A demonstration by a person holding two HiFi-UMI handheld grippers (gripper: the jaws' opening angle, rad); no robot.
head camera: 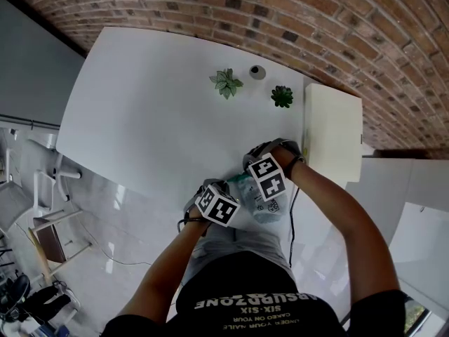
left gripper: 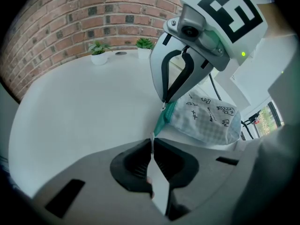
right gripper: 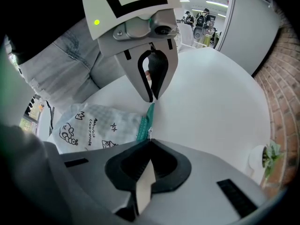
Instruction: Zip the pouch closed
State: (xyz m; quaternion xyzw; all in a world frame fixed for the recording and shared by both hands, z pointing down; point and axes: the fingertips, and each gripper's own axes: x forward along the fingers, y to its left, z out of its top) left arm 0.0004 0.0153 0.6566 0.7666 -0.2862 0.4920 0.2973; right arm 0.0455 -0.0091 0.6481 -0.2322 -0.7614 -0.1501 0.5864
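I see the left gripper point(left gripper: 152, 146) clamped on the teal zipper end point(left gripper: 162, 121) of the pouch point(left gripper: 208, 118), and the right gripper point(right gripper: 149, 142) pinched shut on its pull point(right gripper: 148, 134). The pouch lies at the near edge of the white table point(head camera: 161, 118); I cannot see inside it.

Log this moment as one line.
task: zip pouch | left gripper: shut on pouch teal end | right gripper: shut on same end | pouch: at white table near edge | zip: unclear
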